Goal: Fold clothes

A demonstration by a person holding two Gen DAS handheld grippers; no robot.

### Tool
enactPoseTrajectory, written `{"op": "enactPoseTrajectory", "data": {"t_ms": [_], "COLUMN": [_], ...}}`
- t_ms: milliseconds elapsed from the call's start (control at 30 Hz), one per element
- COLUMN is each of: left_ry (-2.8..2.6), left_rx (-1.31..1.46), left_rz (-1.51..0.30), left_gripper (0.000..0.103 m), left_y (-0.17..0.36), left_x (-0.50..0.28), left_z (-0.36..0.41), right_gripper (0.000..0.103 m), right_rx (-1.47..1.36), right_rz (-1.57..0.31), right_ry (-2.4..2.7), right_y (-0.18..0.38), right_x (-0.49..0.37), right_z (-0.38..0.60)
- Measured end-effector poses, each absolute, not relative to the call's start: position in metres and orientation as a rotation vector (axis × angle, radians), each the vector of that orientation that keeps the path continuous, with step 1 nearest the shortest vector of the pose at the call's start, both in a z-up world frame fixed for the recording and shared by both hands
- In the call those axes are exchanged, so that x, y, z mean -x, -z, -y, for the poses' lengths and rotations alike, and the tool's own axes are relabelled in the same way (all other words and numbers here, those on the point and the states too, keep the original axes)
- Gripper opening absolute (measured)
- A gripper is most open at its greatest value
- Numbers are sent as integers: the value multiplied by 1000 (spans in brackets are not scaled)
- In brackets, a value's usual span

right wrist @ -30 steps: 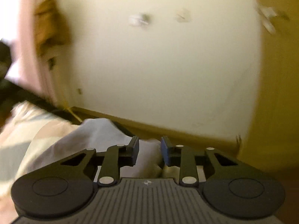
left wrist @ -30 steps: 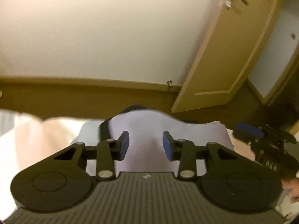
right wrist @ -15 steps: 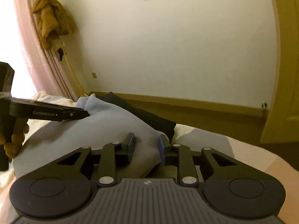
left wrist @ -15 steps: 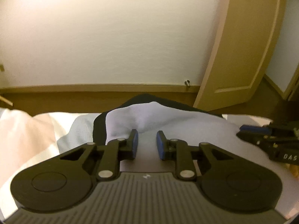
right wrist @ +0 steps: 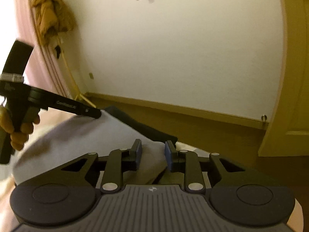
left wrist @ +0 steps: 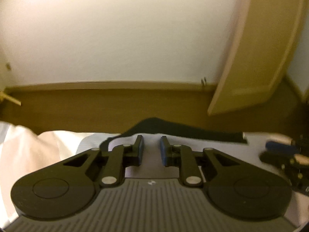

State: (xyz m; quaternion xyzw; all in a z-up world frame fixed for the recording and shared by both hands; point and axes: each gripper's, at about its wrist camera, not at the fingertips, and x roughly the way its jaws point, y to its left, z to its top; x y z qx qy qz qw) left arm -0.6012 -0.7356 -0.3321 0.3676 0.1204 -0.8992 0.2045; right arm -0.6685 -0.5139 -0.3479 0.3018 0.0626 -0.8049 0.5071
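Observation:
A lavender garment point(right wrist: 77, 141) with a dark underside point(right wrist: 146, 129) lies spread over the bed. My right gripper point(right wrist: 153, 156) is shut on its near right part, with folded cloth bunched between the blue pads. My left gripper point(left wrist: 152, 150) is shut on the same garment point(left wrist: 222, 145) near its far dark edge point(left wrist: 173, 127). In the right wrist view the left gripper point(right wrist: 92, 114) shows from the side, its tip pressed into the cloth's far left corner, with a hand point(right wrist: 19, 133) on its handle. The right gripper point(left wrist: 280, 150) is blurred at the right edge of the left wrist view.
The bed's pale pink and white sheet point(left wrist: 29, 154) spreads left of the garment. Beyond the bed are a brown floor, a cream wall and an open wooden door point(left wrist: 260, 58). A tan jacket point(right wrist: 52, 17) hangs beside a pink curtain point(right wrist: 23, 29).
My left gripper's fingers closed in on the cloth from a wide gap. Both grippers moved forward and down, and the raised hump of the garment has flattened towards the bed's far edge.

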Motion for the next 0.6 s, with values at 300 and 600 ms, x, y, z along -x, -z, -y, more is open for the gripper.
{"op": "enactPoseTrajectory", "data": {"t_ms": [300,600], "left_ry": [2471,2490], "left_rx": [-885,-988], "left_rz": [-342,-328], "left_gripper": [17,20], "left_y": [295,335], "left_x": [490,444], "left_z": [716,670], "right_gripper": [28,22], "right_rx": [-602,-508], "right_rz": [-205,-530], "right_ry": [1794,1594], "right_y": [310,358], "right_x": [625,579], "right_z": [451,434]}}
